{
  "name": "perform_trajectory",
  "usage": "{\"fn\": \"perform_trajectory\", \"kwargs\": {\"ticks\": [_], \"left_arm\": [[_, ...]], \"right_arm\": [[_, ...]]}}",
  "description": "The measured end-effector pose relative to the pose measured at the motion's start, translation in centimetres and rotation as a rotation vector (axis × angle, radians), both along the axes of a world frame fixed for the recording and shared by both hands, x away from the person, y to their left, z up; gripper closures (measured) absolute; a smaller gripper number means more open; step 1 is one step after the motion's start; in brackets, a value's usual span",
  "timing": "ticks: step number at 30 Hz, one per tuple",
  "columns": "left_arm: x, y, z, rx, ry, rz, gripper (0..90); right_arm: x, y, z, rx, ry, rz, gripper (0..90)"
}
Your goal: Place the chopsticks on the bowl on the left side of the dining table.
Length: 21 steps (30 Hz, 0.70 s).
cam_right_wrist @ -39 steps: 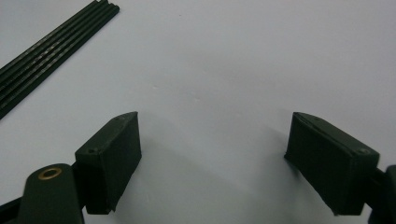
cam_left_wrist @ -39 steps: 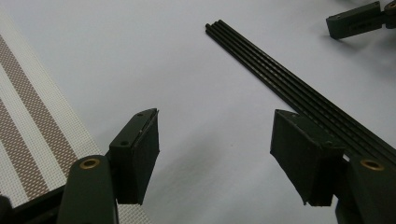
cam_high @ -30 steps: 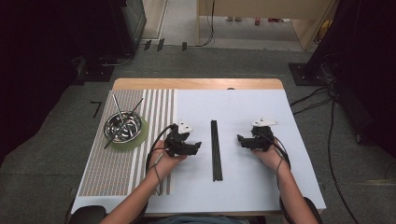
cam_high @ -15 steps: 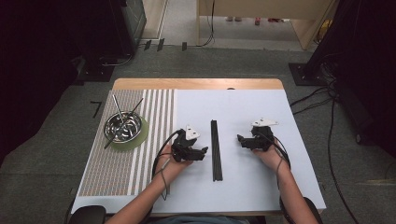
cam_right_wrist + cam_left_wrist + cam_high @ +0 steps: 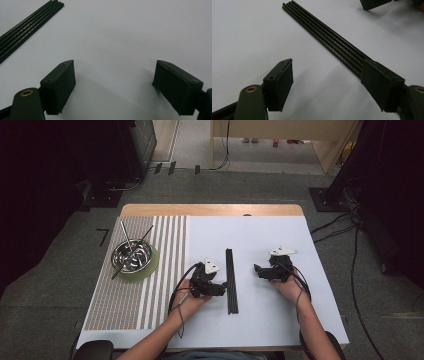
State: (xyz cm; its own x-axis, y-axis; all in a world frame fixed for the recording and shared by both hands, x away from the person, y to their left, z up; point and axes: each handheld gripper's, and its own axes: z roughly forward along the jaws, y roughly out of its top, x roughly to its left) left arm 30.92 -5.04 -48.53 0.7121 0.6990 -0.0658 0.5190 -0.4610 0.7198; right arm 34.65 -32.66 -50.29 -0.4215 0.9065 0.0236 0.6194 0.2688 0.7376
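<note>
A bundle of thin black rods (image 5: 230, 280) lies in the middle of the white sheet (image 5: 250, 235) that covers most of the table, and it runs from far to near between the two hands. The high view shows the whole bundle. The left gripper view (image 5: 329, 42) shows that it is several separate rods laid side by side, touching one another, with faint marks along them.

The left gripper (image 5: 220, 289) is just beside the near part of the bundle. In its own view (image 5: 329, 82) the jaws stand wide apart with nothing between them, and the rods pass behind the right-hand jaw, so I cannot tell if that jaw touches them. The tip of the right gripper (image 5: 374, 3) shows at the top of this view.

The right gripper (image 5: 258, 270) rests on the sheet, apart from the bundle. Its own view (image 5: 113, 85) shows the jaws also wide apart over bare white sheet, and the far end of the rods (image 5: 27, 27) in the upper left corner.

From above one sees also a metal bowl (image 5: 132, 255) on a green disc (image 5: 150, 265) on a striped mat (image 5: 155, 270), with two thin sticks (image 5: 131, 247) leaning in it.
</note>
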Motion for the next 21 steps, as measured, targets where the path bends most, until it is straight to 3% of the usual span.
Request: {"fn": "perform_trajectory", "kwargs": {"ticks": [16, 21], "left_arm": [[-0.9, -1.2, -0.6, 0.024, -0.04, -0.031, 25.4], [-0.9, -1.1, -0.7, 0.019, -0.027, -0.026, 25.6]], "right_arm": [[0.0, 0.0, 0.0, 0.0, 0.0, 0.0, 17.5], [0.0, 0.0, 0.0, -0.001, 0.0, 0.0, 17.5]]}}
